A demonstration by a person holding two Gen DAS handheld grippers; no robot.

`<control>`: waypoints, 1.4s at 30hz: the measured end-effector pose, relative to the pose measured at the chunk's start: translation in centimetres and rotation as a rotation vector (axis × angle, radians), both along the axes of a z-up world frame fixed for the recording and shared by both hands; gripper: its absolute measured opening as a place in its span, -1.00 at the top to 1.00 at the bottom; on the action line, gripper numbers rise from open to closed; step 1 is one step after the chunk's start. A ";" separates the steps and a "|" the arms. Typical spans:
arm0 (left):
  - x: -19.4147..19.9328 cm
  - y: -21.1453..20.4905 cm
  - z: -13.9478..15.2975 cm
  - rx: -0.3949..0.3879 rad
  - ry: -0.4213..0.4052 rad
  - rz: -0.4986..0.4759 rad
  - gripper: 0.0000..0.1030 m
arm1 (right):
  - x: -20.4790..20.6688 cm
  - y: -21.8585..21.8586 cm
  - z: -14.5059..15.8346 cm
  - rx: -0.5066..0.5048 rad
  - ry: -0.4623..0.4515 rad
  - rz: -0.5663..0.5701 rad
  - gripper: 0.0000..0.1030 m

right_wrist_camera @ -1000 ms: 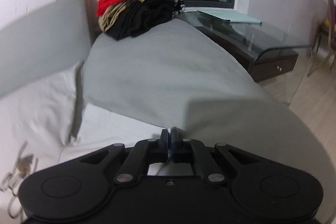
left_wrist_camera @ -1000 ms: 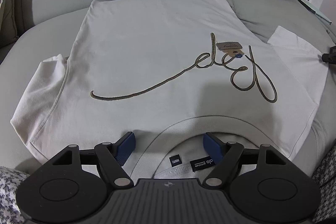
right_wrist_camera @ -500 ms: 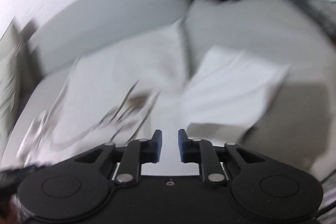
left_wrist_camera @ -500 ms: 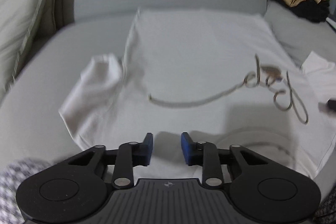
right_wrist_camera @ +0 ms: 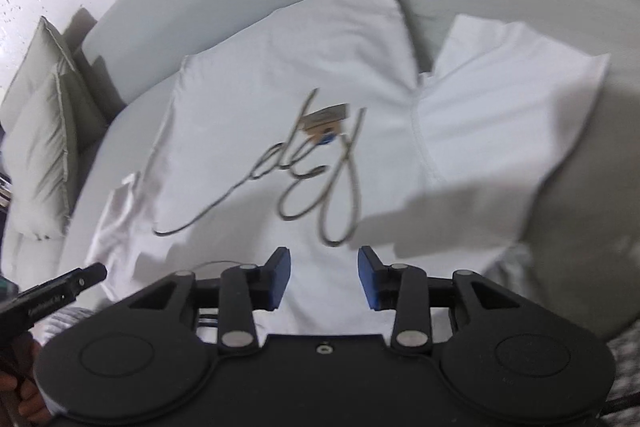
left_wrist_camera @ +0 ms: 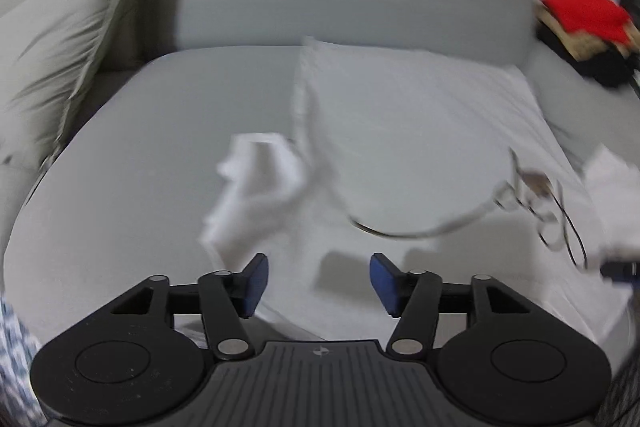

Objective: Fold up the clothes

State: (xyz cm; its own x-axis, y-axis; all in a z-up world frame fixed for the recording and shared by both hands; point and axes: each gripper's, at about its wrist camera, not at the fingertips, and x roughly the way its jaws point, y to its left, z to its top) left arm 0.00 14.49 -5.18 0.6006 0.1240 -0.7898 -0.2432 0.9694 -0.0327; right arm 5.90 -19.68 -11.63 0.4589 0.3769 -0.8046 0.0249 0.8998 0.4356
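Two hand-held grippers hang over a white short-sleeved T-shirt with a looping script print [right_wrist_camera: 304, 163], which lies spread face-up on a rounded grey sofa seat [left_wrist_camera: 132, 171]. Seen from its own wrist camera, the left gripper [left_wrist_camera: 319, 281] has its blue-padded jaws wide apart with nothing between them, above the shirt's near edge beside the crumpled left sleeve [left_wrist_camera: 256, 187]. The right gripper [right_wrist_camera: 323, 277] is likewise spread and empty, over the shirt's near hem area below the print. A small cardboard hang tag [right_wrist_camera: 326, 119] rests on the print. The right sleeve [right_wrist_camera: 508, 115] lies flat and spread out, its far edge reaching toward the seat's right side. Bare grey cushion stays free to the left of the shirt and beyond the right sleeve. A grey-green throw pillow [right_wrist_camera: 40, 147] stands at the left end, and a stack of folded red, tan and black clothes [left_wrist_camera: 584, 27] sits well apart at the far right.
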 end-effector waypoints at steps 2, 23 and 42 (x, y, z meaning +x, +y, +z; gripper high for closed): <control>-0.1 1.4 0.5 -0.038 -0.014 0.062 -0.10 | 0.3 0.8 -0.3 0.015 0.003 0.006 0.27; -4.6 -12.0 4.5 0.176 -0.012 -0.102 -0.42 | -2.3 -1.8 -2.2 0.280 -0.144 0.197 0.90; -3.8 -5.2 1.5 -0.043 -0.026 -0.004 -0.41 | -3.0 -0.8 -1.7 0.256 -0.162 0.216 0.74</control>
State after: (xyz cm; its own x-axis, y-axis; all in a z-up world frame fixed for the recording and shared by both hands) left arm -3.76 9.28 -3.72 0.6214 0.0877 -0.7786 -0.2381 0.9679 -0.0811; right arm 2.86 -20.52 -13.30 0.4607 0.6586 -0.5950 -0.2415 0.7381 0.6300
